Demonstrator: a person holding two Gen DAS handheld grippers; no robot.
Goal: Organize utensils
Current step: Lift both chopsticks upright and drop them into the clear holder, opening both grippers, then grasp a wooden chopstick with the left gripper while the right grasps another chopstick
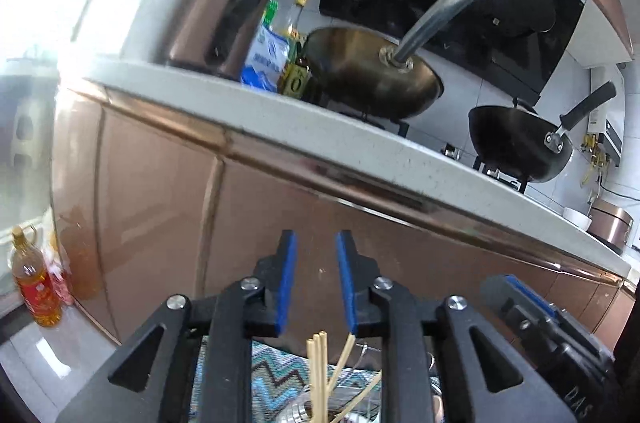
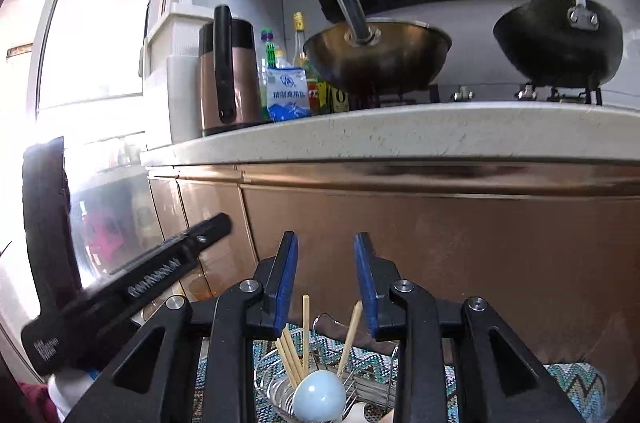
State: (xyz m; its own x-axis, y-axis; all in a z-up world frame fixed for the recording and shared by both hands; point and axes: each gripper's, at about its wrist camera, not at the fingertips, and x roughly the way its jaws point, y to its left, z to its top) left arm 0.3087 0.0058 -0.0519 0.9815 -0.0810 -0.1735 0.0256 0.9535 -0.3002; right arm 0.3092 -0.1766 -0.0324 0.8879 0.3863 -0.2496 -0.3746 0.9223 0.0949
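Both grippers are raised and point at the kitchen cabinet. My left gripper (image 1: pixel 316 243) is open and empty, above several wooden chopsticks (image 1: pixel 318 375) that stand upright below it. My right gripper (image 2: pixel 326 247) is open and empty. Below it a wire utensil holder (image 2: pixel 352 383) on a zigzag-patterned mat (image 2: pixel 576 383) holds several chopsticks (image 2: pixel 306 335) and a pale blue spoon (image 2: pixel 320 397), bowl up. The right gripper's body shows at the lower right of the left wrist view (image 1: pixel 544 335). The left gripper's body shows at the lower left of the right wrist view (image 2: pixel 132 287).
A white countertop (image 2: pixel 400 135) tops brown cabinet doors (image 2: pixel 440 243). On it stand a steel wok (image 2: pixel 380 63), a black wok (image 2: pixel 560 39), a brown kettle (image 2: pixel 228 75), a salt bag (image 2: pixel 289 93) and bottles. An oil bottle (image 1: pixel 36 287) stands on the floor at left.
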